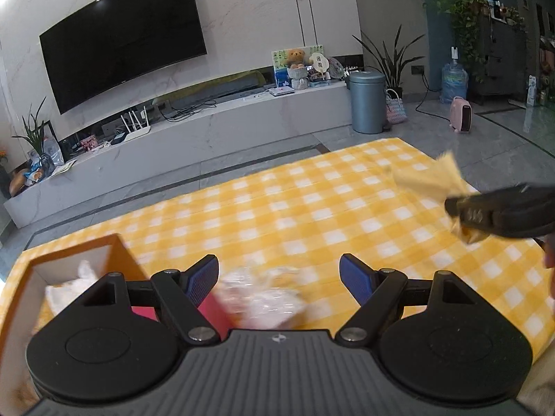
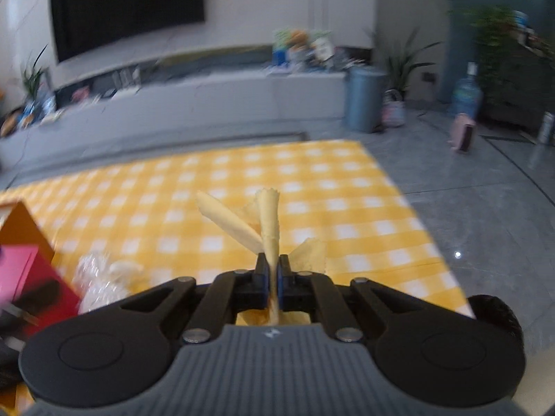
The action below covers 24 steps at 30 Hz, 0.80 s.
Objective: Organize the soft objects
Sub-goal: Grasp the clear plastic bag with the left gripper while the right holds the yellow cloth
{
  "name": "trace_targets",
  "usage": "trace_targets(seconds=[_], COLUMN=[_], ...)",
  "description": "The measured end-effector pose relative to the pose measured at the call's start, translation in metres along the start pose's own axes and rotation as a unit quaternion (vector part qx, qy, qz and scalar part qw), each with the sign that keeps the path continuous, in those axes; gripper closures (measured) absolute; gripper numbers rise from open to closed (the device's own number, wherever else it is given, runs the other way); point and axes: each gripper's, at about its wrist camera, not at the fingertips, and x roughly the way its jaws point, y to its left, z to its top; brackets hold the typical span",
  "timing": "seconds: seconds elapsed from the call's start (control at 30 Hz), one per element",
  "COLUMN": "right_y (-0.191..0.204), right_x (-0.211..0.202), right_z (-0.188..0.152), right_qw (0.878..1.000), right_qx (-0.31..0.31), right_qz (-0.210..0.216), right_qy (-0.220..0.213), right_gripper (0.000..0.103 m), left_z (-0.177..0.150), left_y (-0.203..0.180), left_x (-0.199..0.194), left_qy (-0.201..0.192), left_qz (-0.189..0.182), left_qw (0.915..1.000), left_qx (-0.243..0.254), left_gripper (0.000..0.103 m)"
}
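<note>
Right wrist view: the right gripper (image 2: 273, 270) pinches a pale yellow cloth (image 2: 269, 222) with zigzag-cut edges, its blue-padded fingers (image 2: 282, 277) closed tight on the bunched fabric, which fans upward and outward above a yellow-and-white checked tablecloth (image 2: 215, 180). From the left wrist view, the same gripper (image 1: 454, 206) enters at the right edge with the cloth (image 1: 430, 176) sticking out past its tip, held clear of the table. The left gripper (image 1: 279, 277) hangs with its jaws spread wide and nothing between them, above a crumpled clear plastic bag (image 1: 263, 294) that lies on the tablecloth (image 1: 312, 201) beside a pink box (image 1: 216, 312). To the left stands an open orange box (image 1: 119, 253) with white inner walls, holding something white and crumpled (image 1: 74, 282). In the right wrist view the plastic bag (image 2: 100, 277) and pink box (image 2: 38, 277) sit low on the left, blurred. Beyond the table, a wall-mounted television (image 1: 121, 38), a long white media console (image 1: 208, 128) and a grey bin (image 1: 367, 102) line the tiled room.
</note>
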Motion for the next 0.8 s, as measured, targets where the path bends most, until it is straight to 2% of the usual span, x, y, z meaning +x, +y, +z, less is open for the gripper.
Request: trace_targets(seconds=[0.1, 0.17, 0.27, 0.4, 0.47, 0.57, 0.63, 0.7, 0.8], right_y=[-0.02, -0.031, -0.043, -0.053, -0.052, -0.049, -0.047, -0.045, -0.045], right_x=[-0.014, -0.02, -0.023, -0.018, -0.015, -0.011, -0.009, -0.008, -0.008], right_z=[0.001, 0.002, 0.001, 0.0, 0.0, 0.0, -0.001, -0.001, -0.002], right_qw=[0.999, 0.999, 0.998, 0.997, 0.998, 0.998, 0.998, 0.998, 0.998], right_qx=[0.03, 0.037, 0.047, 0.064, 0.06, 0.049, 0.047, 0.042, 0.042], right_qz=[0.006, -0.008, -0.039, -0.024, -0.025, -0.03, -0.033, -0.035, -0.033], right_qy=[-0.022, -0.028, -0.032, -0.029, -0.025, -0.019, -0.016, -0.014, -0.016], right_gripper=[0.101, 0.101, 0.101, 0.101, 0.101, 0.101, 0.101, 0.101, 0.101], left_z=[-0.002, -0.004, -0.01, -0.017, -0.019, -0.02, -0.021, -0.022, -0.02], left_y=[-0.021, -0.029, -0.036, -0.037, -0.037, -0.038, -0.035, -0.03, -0.024], left_x=[0.023, 0.044, 0.077, 0.108, 0.115, 0.118, 0.125, 0.131, 0.133], left_qy=[0.018, 0.038, 0.069, 0.092, 0.09, 0.066, 0.084, 0.107, 0.112], left_qz=[0.018, 0.047, 0.109, 0.138, 0.16, 0.186, 0.209, 0.217, 0.216], left_qw=[0.9994, 0.9973, 0.987, 0.9744, 0.9686, 0.9684, 0.9631, 0.9579, 0.9587], left_qx=[-0.022, -0.043, -0.096, -0.151, -0.167, -0.153, -0.146, -0.154, -0.147], left_gripper=[0.01, 0.01, 0.01, 0.01, 0.01, 0.01, 0.01, 0.009, 0.008])
